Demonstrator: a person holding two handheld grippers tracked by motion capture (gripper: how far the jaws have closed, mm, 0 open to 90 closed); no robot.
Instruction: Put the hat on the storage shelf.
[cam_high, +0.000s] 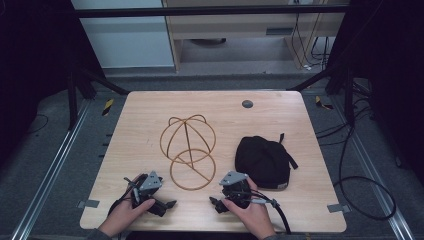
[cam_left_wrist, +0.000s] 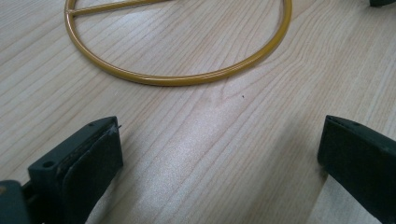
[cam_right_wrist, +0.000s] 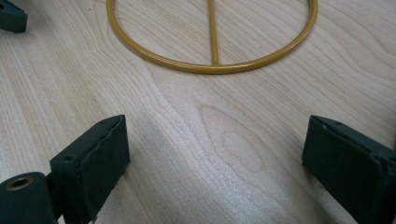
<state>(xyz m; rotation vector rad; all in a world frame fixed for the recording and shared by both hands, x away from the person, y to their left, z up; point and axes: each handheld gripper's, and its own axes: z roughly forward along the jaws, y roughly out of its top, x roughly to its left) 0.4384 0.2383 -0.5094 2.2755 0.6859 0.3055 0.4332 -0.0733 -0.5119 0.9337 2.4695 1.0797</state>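
Observation:
A gold wire stand (cam_high: 188, 145), a domed frame on a round base ring, lies at the middle of the wooden table (cam_high: 150, 115). A black cap (cam_high: 262, 160) rests to its right. My left gripper (cam_high: 167, 206) sits near the front edge, left of the ring, held by a hand. It is open over bare wood (cam_left_wrist: 222, 140), with the ring (cam_left_wrist: 177, 80) just ahead. My right gripper (cam_high: 215, 204) is held at the front, between ring and cap. It is open too (cam_right_wrist: 217, 140), and the ring with its centre rod (cam_right_wrist: 212, 69) lies ahead. Neither holds anything.
A small grey round plug (cam_high: 247, 104) sits in the table near the far edge. Cables (cam_high: 360, 195) lie on the floor to the right. Metal rails (cam_high: 50, 170) run along both sides. The other gripper's jaw tip (cam_right_wrist: 11, 16) shows in the right gripper view.

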